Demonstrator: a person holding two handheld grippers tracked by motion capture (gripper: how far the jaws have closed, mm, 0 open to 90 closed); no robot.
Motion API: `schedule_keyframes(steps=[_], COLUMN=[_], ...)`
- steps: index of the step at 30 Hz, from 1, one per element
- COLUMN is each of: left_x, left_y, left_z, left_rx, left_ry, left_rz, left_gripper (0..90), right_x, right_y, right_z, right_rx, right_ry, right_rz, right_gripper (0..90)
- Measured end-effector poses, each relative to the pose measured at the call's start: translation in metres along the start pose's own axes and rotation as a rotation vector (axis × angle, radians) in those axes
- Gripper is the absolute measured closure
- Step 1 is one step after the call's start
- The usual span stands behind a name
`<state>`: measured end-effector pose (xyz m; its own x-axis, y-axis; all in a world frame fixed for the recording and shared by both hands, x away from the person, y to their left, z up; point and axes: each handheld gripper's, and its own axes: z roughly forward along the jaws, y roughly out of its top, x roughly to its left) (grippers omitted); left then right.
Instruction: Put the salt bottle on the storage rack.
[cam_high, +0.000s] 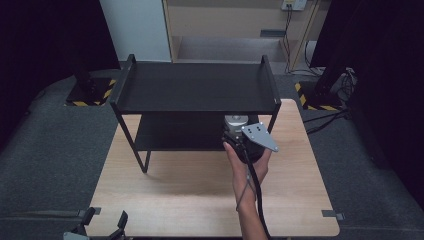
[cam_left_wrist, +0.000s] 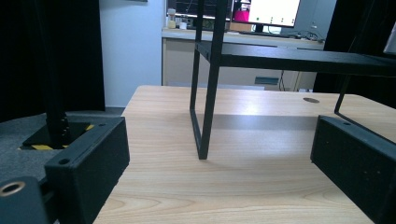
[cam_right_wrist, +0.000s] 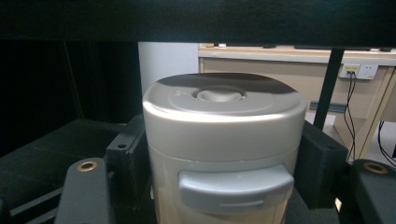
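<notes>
A black two-tier shelf (cam_high: 195, 87) stands on the wooden table (cam_high: 190, 195). A silver-grey lidded canister (cam_high: 235, 121) is upright at the right front of the lower tier, under the top board. My right gripper (cam_high: 238, 132) is shut on it. In the right gripper view the black jaws press both sides of the canister (cam_right_wrist: 224, 140), whose front latch faces the camera. Whether its base rests on the tier is hidden. My left gripper (cam_high: 102, 225) lies at the table's near left edge, open, with nothing between its fingers (cam_left_wrist: 88, 163). A shelf leg (cam_left_wrist: 208, 93) stands ahead of it.
Grey carpet surrounds the table. Black stands with yellow-striped bases (cam_high: 92, 92) flank the far corners, and cables (cam_high: 325, 120) run off the right side. A pale cabinet (cam_high: 230, 30) is behind the shelf. Bare wood lies in front of the shelf.
</notes>
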<state>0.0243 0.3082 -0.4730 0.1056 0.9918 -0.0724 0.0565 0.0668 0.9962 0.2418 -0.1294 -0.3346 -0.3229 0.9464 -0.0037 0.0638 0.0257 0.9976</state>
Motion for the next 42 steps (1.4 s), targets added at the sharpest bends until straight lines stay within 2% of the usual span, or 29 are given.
schedule_keyframes(steps=[10,20,27,42], left_x=[0.003,0.004,0.006,0.004], left_y=[0.0,0.0,0.0,-0.001], left_z=[0.001,0.003,0.003,0.004], left_rx=[0.003,0.003,0.003,0.008], left_ry=[0.01,0.013,0.015,0.003], left_rz=[-0.002,-0.004,-0.007,-0.007], left_gripper=[3.5,3.5,3.5,3.5], right_x=[0.004,0.007,0.009,0.008], right_y=[-0.001,-0.001,-0.002,-0.009], right_z=[0.021,0.034,0.04,0.038], right_rx=[0.003,0.007,0.033,0.014], right_ry=[-0.009,-0.019,-0.02,-0.018], right_rz=[0.003,0.014,0.011,0.019], right_gripper=[31.6,31.6,31.6,31.4])
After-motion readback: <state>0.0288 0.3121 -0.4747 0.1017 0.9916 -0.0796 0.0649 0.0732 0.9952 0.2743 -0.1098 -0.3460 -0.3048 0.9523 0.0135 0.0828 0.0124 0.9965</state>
